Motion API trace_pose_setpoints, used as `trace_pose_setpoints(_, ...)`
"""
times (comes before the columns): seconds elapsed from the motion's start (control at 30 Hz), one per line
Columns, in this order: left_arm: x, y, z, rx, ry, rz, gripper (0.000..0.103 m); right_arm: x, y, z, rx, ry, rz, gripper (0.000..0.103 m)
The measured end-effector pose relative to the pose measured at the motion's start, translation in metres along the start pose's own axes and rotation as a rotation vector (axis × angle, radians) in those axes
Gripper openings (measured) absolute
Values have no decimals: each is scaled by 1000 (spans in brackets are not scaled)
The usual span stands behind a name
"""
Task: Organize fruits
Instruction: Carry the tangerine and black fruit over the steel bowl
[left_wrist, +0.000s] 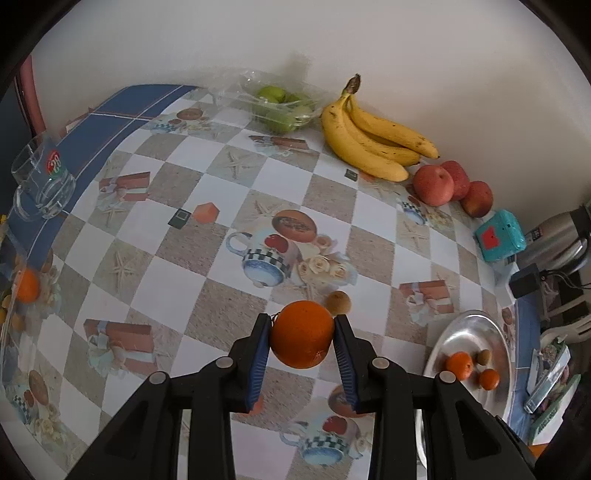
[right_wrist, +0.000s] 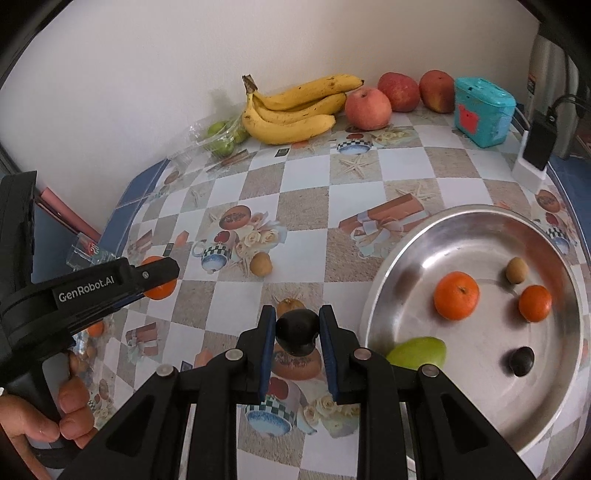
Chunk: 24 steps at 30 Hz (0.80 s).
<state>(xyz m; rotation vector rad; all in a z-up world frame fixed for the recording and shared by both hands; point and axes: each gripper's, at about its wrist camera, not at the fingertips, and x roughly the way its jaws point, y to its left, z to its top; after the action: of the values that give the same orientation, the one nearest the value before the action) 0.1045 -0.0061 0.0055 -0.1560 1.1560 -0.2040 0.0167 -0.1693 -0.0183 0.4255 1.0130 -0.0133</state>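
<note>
My left gripper (left_wrist: 303, 321) is shut on an orange (left_wrist: 302, 334) and holds it above the table; it also shows in the right wrist view (right_wrist: 159, 282) at the left. My right gripper (right_wrist: 297, 314) is shut on a dark round fruit (right_wrist: 297, 332), just left of the metal plate (right_wrist: 406, 258). The plate holds two oranges (right_wrist: 456, 295), a small brown fruit (right_wrist: 516, 270), a dark fruit (right_wrist: 521, 361) and a green fruit (right_wrist: 417, 352). A small brown fruit (right_wrist: 260, 263) lies on the tablecloth, also seen just beyond the held orange (left_wrist: 338, 302).
Bananas (right_wrist: 291, 110), three red apples (right_wrist: 367, 109) and a clear bag of green fruit (right_wrist: 221, 138) lie along the back wall. A teal box (right_wrist: 482, 110) and a black charger (right_wrist: 535, 147) stand at the back right. A glass mug (left_wrist: 40, 181) stands at the left edge.
</note>
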Motion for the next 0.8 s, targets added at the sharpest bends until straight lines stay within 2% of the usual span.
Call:
trace_pose_setpoints(0.23,-10,-24,-13,17,-3,-36,37,-13,-16,-5,42,-17,-13,25)
trace_pose_setpoints(0.43,-15,-48,-17,73,-5,-65,37,-24,-34,-3,54,-34,-81,25)
trace_pose_setpoints(0.8,-15,-92,-31,163,23,-125,37,-50,-96,2,193,-70,-155,25)
